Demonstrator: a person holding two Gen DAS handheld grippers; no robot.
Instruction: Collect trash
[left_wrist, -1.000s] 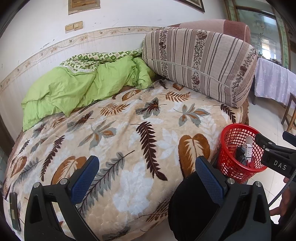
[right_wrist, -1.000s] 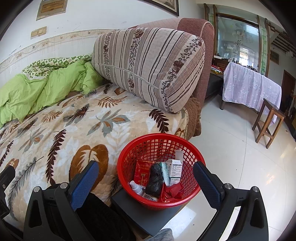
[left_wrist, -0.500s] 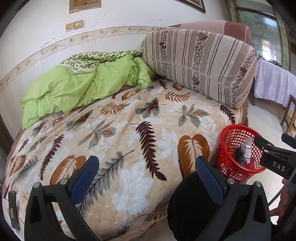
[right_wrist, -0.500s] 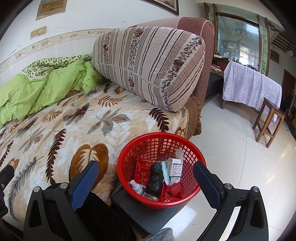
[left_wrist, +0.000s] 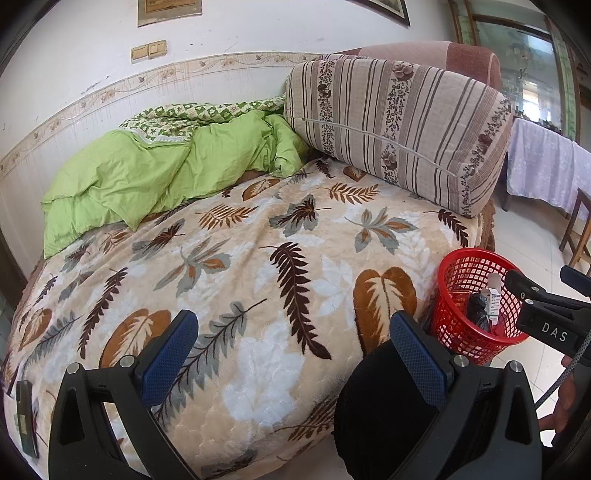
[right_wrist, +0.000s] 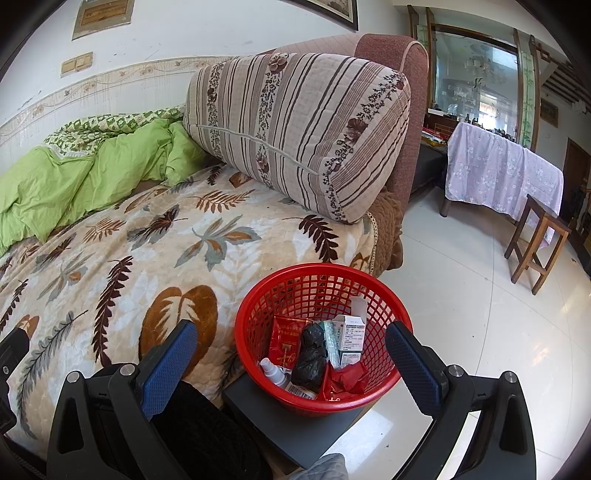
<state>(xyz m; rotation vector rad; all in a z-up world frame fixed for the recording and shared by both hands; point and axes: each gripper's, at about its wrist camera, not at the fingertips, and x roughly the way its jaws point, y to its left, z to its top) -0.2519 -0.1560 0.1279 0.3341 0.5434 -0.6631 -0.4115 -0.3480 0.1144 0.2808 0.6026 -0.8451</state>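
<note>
Comparing with a second ago, nothing has shifted: both grippers (left_wrist: 291, 354) (right_wrist: 291, 354) hang spread and empty, basket (right_wrist: 384, 314) filled, collection apparently done.

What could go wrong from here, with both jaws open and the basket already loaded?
1. The red basket sits on a small dark platform and overhangs its edge; a nudge from the right gripper might tip it onto the tiled floor.
2. The white box stands tall against the basket wall, so it may fall out if the basket tilts.
3. A dark flat object lies at the bed's left edge, near the left gripper; it could get missed or knocked off.
</note>
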